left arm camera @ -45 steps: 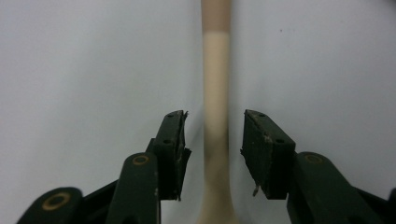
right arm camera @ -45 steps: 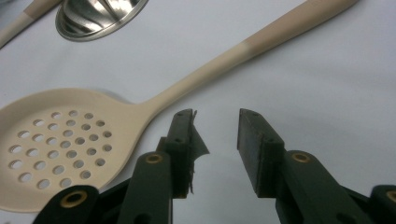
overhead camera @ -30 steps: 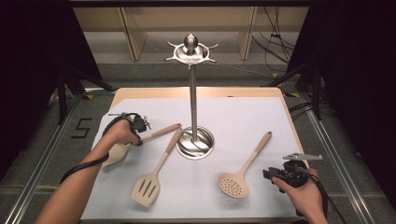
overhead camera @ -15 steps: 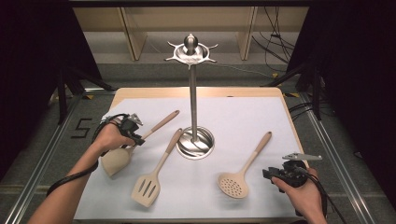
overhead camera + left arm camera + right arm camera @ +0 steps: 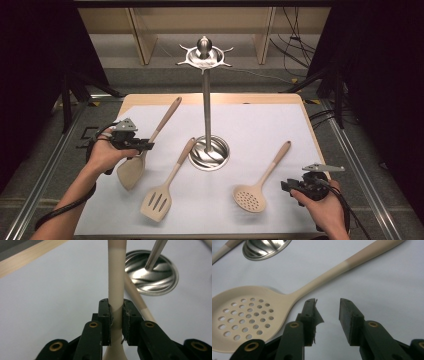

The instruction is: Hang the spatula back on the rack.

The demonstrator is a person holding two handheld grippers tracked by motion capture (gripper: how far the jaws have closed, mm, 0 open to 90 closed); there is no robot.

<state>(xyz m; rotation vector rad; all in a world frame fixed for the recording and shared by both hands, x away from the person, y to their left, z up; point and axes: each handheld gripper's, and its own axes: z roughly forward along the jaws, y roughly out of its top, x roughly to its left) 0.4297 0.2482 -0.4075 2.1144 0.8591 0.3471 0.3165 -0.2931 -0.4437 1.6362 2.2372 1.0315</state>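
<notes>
My left gripper [image 5: 144,146] [image 5: 116,315] is shut on the neck of a cream spoon [image 5: 137,160] [image 5: 116,272], whose handle now points up and away toward the table's back. The spoon's bowl hangs just above the white mat [image 5: 260,125]. A slotted turner [image 5: 159,197] lies beside it, its handle [image 5: 140,305] running toward the steel rack's round base [image 5: 209,154] [image 5: 152,272]. The rack's pole rises to a hook crown [image 5: 204,54]. At the right, my right gripper [image 5: 286,186] [image 5: 327,315] stands open, nothing between its fingers, next to a perforated skimmer [image 5: 252,196] [image 5: 244,317].
The mat covers a wooden table [image 5: 150,98] ringed by metal rails [image 5: 47,165]. Cables [image 5: 300,50] lie on the floor behind. The rack base [image 5: 264,248] sits in the table's middle, with bare mat behind and to the right of it.
My left hand has lifted the spoon and swung it up and leftward, so its handle now points toward the back. The right hand and the other utensils have stayed put.
</notes>
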